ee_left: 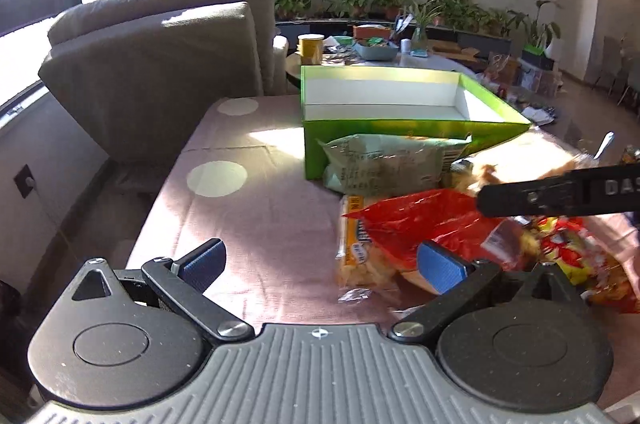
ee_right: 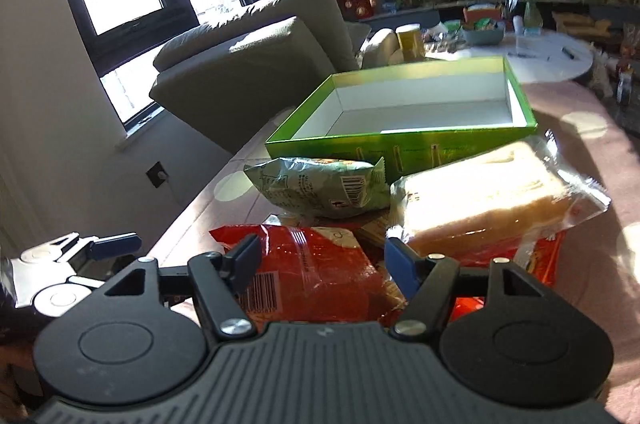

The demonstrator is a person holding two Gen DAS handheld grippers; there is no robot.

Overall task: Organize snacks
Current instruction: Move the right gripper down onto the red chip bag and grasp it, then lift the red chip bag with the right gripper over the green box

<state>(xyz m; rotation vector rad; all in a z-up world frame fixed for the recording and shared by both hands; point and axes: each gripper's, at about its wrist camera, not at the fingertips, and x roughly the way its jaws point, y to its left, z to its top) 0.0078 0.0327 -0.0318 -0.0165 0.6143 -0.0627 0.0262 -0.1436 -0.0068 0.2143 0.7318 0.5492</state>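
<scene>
A green box (ee_left: 384,132) with a white inside stands open on the pink tablecloth; it also shows in the right wrist view (ee_right: 400,144). In front of it lies a pile of snacks: a pale green packet (ee_left: 384,164) (ee_right: 320,192), a red bag (ee_left: 424,220) (ee_right: 312,268), a clear-wrapped bread pack (ee_right: 488,200) and a yellow-labelled pack (ee_left: 356,244). My left gripper (ee_left: 320,264) is open, low over the cloth left of the pile. My right gripper (ee_right: 320,260) is open, just above the red bag. The right gripper's finger (ee_left: 560,192) crosses the left wrist view.
A beige sofa (ee_left: 160,56) stands left of the table. A second table (ee_left: 380,52) with a yellow cup, bowls and plants is behind the box. The tablecloth (ee_left: 248,208) has pale dots. The left table edge drops to the floor.
</scene>
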